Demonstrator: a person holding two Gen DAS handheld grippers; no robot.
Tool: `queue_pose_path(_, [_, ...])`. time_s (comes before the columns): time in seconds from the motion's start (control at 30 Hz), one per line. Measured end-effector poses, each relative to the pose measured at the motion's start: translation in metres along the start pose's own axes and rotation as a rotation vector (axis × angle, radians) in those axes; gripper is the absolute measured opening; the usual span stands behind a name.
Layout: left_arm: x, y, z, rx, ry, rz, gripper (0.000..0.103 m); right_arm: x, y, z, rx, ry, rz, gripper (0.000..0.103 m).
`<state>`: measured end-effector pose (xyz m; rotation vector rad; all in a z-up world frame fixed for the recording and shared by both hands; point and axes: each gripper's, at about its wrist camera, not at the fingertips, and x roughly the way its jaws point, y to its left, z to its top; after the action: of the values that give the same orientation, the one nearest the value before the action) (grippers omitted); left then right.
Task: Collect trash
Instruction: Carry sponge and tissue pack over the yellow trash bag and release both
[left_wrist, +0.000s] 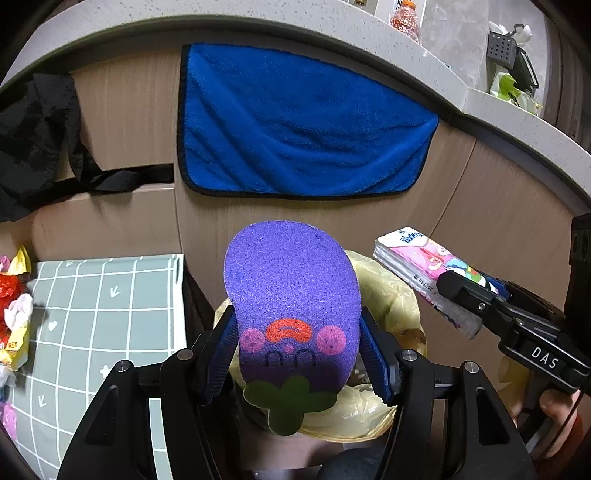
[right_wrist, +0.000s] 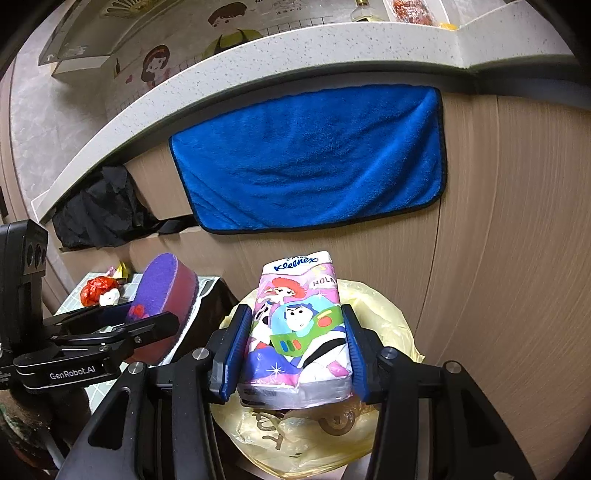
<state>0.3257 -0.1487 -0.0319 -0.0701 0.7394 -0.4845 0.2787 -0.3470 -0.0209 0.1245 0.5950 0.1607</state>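
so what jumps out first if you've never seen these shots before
The purple sponge with a cartoon face fills the left gripper, clamped above a yellow trash bag. The right gripper holds a cartoon tissue pack over the same bag. Behind both, a bright blue towel hangs on the cabinet front.

Left wrist view: taken from behind the left gripper (left_wrist: 297, 354), aimed forward and downward, close on the purple sponge (left_wrist: 291, 295). Right wrist view: taken from behind the right gripper (right_wrist: 295, 350), angled likewise, close on the Kleenex pack (right_wrist: 299, 328). Shared by both: blue towel (left_wrist: 299, 122) across upper centre, yellow bag (right_wrist: 373, 306) below, speckled countertop edge (right_wrist: 207, 88), each other's gripper at the frame edge.
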Motion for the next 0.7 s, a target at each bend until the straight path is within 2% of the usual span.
queue_pose_path(0.37, [0.022, -0.002, 0.003, -0.002, 0.035, -0.021, 0.063, 0.014, -0.007, 0.001, 0.035, 0.023, 0.003, 0.045])
queue_pose_path(0.47, [0.029, 0.001, 0.007, -0.008, 0.046, -0.069, 0.063, 0.016, -0.008, 0.0, 0.04, 0.025, 0.005, 0.045])
queue_pose_path(0.53, [0.034, 0.004, 0.01, -0.013, 0.053, -0.117, 0.065, 0.02, -0.01, 0.0, 0.05, 0.022, 0.008, 0.048])
queue_pose_path(0.57, [0.037, 0.007, 0.013, -0.022, 0.053, -0.121, 0.068, 0.022, -0.011, 0.0, 0.054, 0.022, 0.004, 0.049])
queue_pose_path(0.63, [0.04, 0.013, 0.017, -0.044, 0.055, -0.131, 0.071, 0.027, -0.014, -0.002, 0.067, 0.024, -0.001, 0.057])
queue_pose_path(0.7, [0.038, 0.021, 0.021, -0.079, 0.056, -0.137, 0.072, 0.028, -0.016, -0.003, 0.073, 0.026, -0.006, 0.059])
